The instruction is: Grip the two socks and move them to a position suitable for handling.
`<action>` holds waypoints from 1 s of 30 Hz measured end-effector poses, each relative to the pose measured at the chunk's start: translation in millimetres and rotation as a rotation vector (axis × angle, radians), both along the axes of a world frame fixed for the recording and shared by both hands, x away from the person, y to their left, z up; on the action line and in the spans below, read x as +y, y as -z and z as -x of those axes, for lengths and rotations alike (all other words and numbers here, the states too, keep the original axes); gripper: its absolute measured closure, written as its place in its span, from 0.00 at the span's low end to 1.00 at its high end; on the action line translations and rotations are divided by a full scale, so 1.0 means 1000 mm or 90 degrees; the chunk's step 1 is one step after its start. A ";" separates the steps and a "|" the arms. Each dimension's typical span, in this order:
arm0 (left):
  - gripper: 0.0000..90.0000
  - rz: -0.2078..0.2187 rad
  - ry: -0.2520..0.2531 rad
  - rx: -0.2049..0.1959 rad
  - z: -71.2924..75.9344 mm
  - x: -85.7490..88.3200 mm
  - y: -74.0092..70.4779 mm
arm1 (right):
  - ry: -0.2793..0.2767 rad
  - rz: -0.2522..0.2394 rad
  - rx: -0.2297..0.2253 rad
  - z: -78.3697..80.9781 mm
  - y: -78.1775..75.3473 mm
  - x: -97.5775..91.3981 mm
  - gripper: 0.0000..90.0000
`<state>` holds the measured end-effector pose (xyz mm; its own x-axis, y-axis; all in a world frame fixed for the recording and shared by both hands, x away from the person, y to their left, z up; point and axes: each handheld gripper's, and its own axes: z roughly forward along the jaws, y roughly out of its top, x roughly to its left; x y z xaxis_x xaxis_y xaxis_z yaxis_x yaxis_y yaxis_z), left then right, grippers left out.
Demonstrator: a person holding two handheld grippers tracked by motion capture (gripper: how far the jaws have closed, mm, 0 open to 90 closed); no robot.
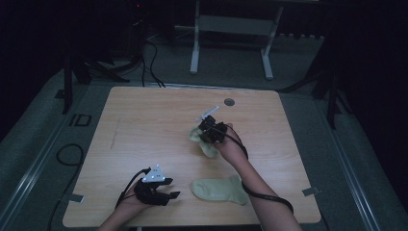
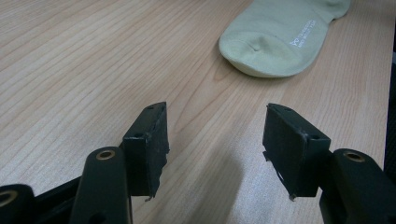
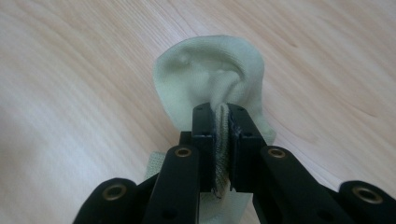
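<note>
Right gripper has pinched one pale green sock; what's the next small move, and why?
Probably carry the pinched pale green cotton sock toward the second pale green sock lying flat near the table's front edge, to pair them. The right gripper is shut on a fold of fabric, and the left gripper waits open beside the flat sock, touching nothing.

On the table (image 1: pixel 144 120), one sock (image 1: pixel 219 190) lies flat near the front edge, a little right of the middle. Just to its left, at the same front edge, sits the left gripper (image 1: pixel 172 194), its jaws pointing toward that sock with bare tabletop between them. Farther back, near the table's centre and behind the flat sock, a second sock (image 1: pixel 204 143) hangs pinched in the right gripper (image 1: pixel 208 131), which is above it. A small round hole (image 1: pixel 229 102) sits behind them near the far edge.
</note>
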<state>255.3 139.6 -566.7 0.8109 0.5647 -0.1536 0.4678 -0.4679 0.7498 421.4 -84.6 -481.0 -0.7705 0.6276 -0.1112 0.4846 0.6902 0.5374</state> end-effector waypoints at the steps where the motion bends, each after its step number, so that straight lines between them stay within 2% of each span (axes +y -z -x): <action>1: 0.45 0.000 0.000 0.000 0.000 0.000 0.000 | -0.008 0.004 -0.007 0.003 -0.004 -0.004 0.92; 4: 0.45 0.000 -0.001 0.002 0.000 -0.001 0.000 | -0.025 0.025 -0.020 0.015 -0.010 -0.017 0.92; 7: 0.45 -0.001 -0.002 0.008 -0.001 -0.001 0.000 | -0.041 0.040 -0.020 0.028 -0.007 -0.023 0.92; 11: 0.45 0.009 -0.007 0.016 -0.002 -0.001 0.000 | -0.063 0.050 -0.018 0.040 0.012 -0.025 0.92; 14: 0.46 0.013 -0.008 0.015 -0.002 -0.001 0.000 | -0.074 0.050 0.007 0.042 0.029 -0.023 0.92; 21: 0.49 0.016 -0.007 0.013 -0.010 -0.005 -0.004 | -0.087 0.062 0.030 0.044 0.054 -0.016 0.90; 23: 0.53 0.020 -0.010 0.012 -0.013 -0.006 -0.007 | -0.088 0.067 0.020 0.046 0.059 -0.014 0.86; 24: 0.54 0.021 -0.014 0.011 -0.015 -0.006 -0.008 | -0.084 0.065 0.017 0.047 0.059 -0.014 0.80; 27: 0.57 0.018 -0.024 0.004 -0.021 -0.009 -0.012 | -0.082 0.055 0.036 0.046 0.059 -0.015 0.62; 29: 0.61 0.011 -0.028 -0.006 -0.025 -0.012 -0.016 | -0.081 0.052 0.034 0.045 0.054 -0.018 0.61; 30: 0.63 0.010 -0.029 -0.012 -0.028 -0.014 -0.019 | -0.079 0.040 0.031 0.046 0.049 -0.020 0.59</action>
